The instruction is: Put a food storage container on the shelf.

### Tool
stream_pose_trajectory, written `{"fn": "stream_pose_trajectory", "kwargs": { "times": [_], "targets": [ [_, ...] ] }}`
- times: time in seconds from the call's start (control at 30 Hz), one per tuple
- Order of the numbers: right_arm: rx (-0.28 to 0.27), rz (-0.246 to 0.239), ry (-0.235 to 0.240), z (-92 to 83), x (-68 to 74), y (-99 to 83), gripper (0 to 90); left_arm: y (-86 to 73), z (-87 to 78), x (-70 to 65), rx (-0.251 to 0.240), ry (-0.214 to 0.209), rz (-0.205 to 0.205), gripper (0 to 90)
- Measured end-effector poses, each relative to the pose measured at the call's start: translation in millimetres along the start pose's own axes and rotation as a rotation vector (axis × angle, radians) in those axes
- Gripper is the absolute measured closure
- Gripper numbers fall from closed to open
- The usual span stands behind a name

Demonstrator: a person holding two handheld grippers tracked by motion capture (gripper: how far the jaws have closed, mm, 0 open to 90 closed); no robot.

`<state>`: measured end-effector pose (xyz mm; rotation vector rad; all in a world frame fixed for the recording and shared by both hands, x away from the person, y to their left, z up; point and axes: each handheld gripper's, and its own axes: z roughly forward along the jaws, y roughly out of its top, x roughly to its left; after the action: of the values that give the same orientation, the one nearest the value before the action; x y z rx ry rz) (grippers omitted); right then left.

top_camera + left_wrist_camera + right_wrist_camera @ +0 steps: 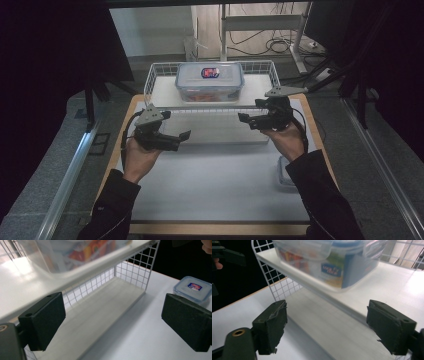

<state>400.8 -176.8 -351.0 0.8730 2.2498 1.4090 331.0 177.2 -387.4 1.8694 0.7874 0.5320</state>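
Sitting on the upper shelf of the white wire rack [159,75], far centre on the tabletop [215,180], the clear lidded container [210,81] is untouched. I hold my left tool [184,136] near the rack's left front and my right tool [243,119] near its right front, both spread apart, gripping nothing. Another small container [193,288] rests near right.
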Motion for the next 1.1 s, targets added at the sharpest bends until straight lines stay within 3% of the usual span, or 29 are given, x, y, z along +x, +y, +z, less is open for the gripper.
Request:
{"fn": "stream_pose_trajectory", "kwargs": {
  "times": [0.47,0.83,1.1],
  "targets": [
    [0.037,-0.033,0.013,-2.2,16.4,-37.5,5.7,-36.9,-4.5,-22.3,0.016,0.002,0.001,2.3],
    [0.034,-0.051,0.034,-8.4,27.1,-70.4,4.5,-69.2,-3.1,-35.7,0.08,0.048,0.052,2.0],
    [0.048,-0.042,0.06,-7.8,37.6,-95.1,4.6,-89.7,-12.8,-42.4,0.045,0.062,0.036,2.2]
  ]
}}
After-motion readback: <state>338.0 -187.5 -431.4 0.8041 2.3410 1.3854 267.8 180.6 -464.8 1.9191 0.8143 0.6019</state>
